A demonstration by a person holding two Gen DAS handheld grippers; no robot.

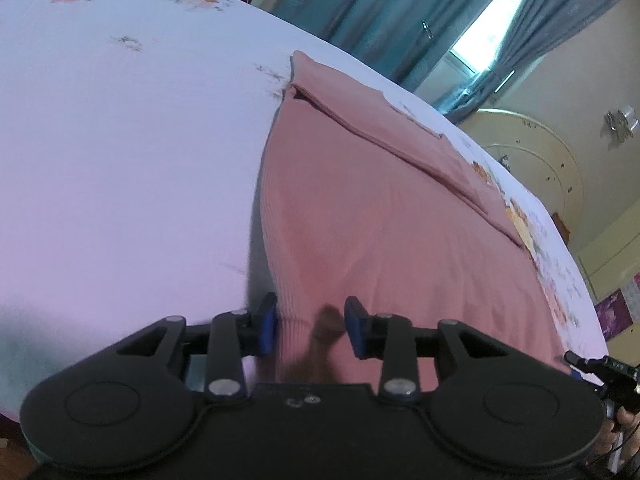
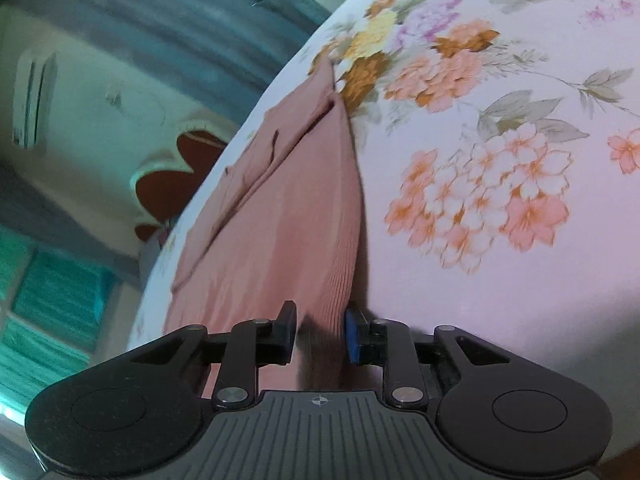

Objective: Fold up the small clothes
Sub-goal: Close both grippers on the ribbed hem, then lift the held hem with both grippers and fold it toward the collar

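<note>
Your pink garment lies spread on the floral bedsheet, its sleeve folded across the far part. Your left tool is parted, its blue pads either side of the near ribbed hem, not pinching it. Your right tool also stands apart, straddling the garment's near right edge where the cloth rises between the fingers.

Daylight glares through the window; both fisheye views bend at edges, slightly motion-blurred.
</note>
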